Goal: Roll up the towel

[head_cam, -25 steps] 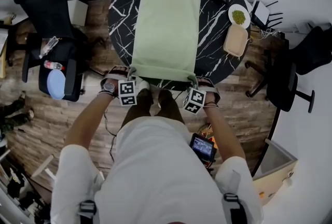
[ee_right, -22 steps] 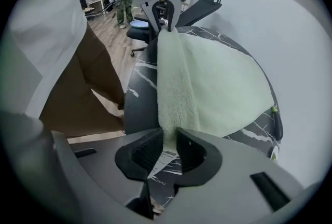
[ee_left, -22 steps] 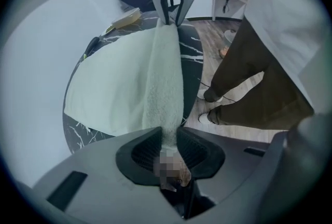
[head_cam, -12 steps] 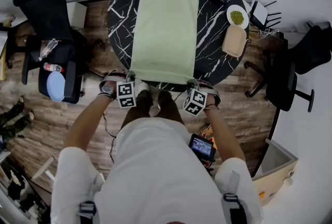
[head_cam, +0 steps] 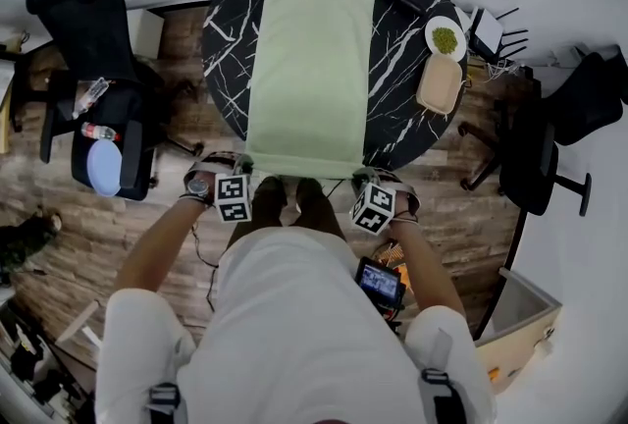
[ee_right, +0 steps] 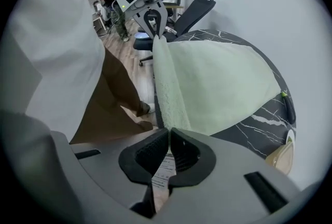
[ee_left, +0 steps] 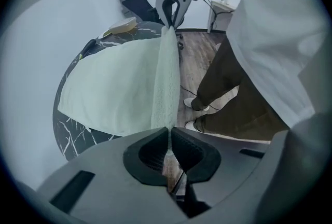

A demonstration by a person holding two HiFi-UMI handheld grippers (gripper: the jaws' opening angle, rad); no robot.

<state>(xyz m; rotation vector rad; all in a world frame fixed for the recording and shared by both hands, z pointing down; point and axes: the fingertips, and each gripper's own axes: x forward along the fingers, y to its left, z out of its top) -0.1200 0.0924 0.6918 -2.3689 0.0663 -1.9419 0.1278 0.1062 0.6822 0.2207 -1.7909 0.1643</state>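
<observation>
Left to right across the head view. The left tool [head_cam: 247, 163] is clamped narrow on the near left corner of the towel [head_cam: 309, 69]. In the left gripper view its pads [ee_left: 155, 146] pinch the cloth's edge between them. The pale green towel lies spread flat along the dark marbled tabletop [head_cam: 404, 54], running lengthwise away from the person. Its near hem sits at the tabletop's near edge, stretched in a straight band between the two tools. The right tool [head_cam: 361, 175] is likewise closed tight on the near right corner. The right gripper view shows the hem and a white label caught between its pads [ee_right: 151, 153].

Progress: both corners are gripped, so the hold needed to start rolling is made. No turn of the roll exists yet, and the whole length of the towel is still unrolled. By this reading, nearly all of the task remains, from turning the hem over to rolling it toward the far edge.

Change from the earlier frame: both tools then stood at the corners with the hem slack and bulging at its ends. Now both are clamped and the hem is drawn straight and slightly raised.
</observation>
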